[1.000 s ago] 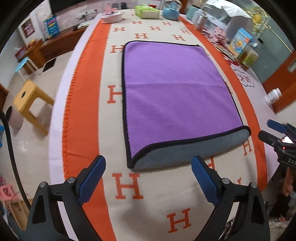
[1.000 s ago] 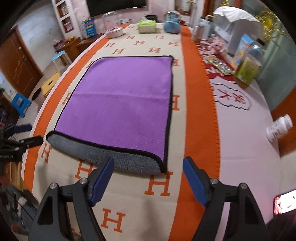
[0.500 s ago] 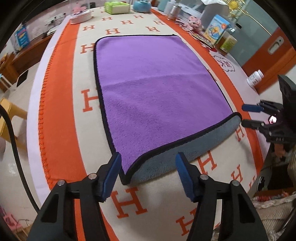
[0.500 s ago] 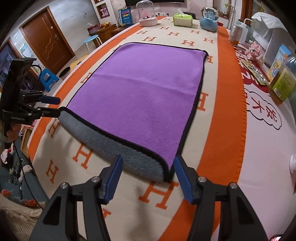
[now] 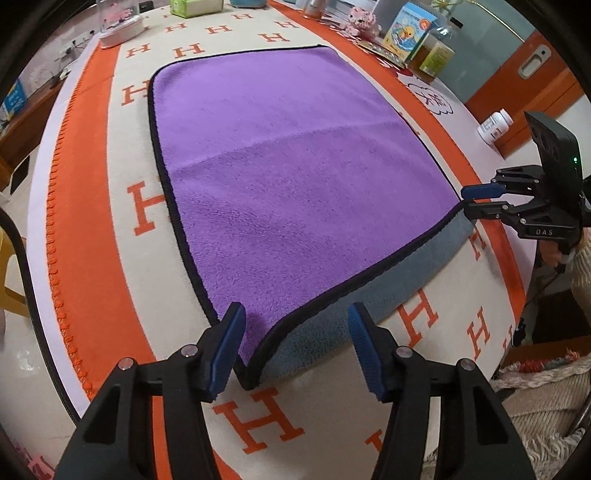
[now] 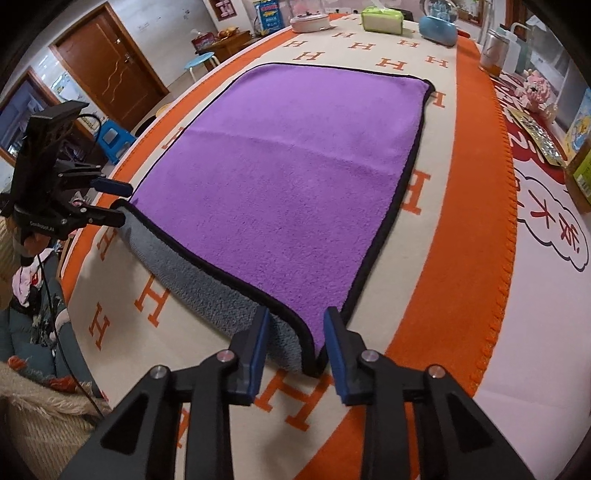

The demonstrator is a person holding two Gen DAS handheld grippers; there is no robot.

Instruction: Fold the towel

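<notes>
A purple towel (image 5: 295, 177) with black trim lies flat on the table, its near edge turned up to show the grey underside (image 5: 354, 306). It also shows in the right wrist view (image 6: 295, 192). My left gripper (image 5: 295, 343) is open, its jaws straddling the towel's near left corner. My right gripper (image 6: 295, 343) is open but narrower, its jaws around the near right corner. Each gripper shows in the other's view: the right gripper (image 5: 476, 201) and the left gripper (image 6: 114, 201) sit at the towel's corners.
The table wears a cream cloth (image 5: 258, 413) with orange H letters and an orange border. At the far end stand a tissue box (image 6: 382, 20), a blue container (image 6: 437, 29) and a jar (image 6: 493, 51). A white pill bottle (image 5: 495, 125) and boxes (image 5: 406, 29) lie at the right.
Both grippers have moved forward and down onto the towel's near corners. Both have narrowed their jaws, the right one more.
</notes>
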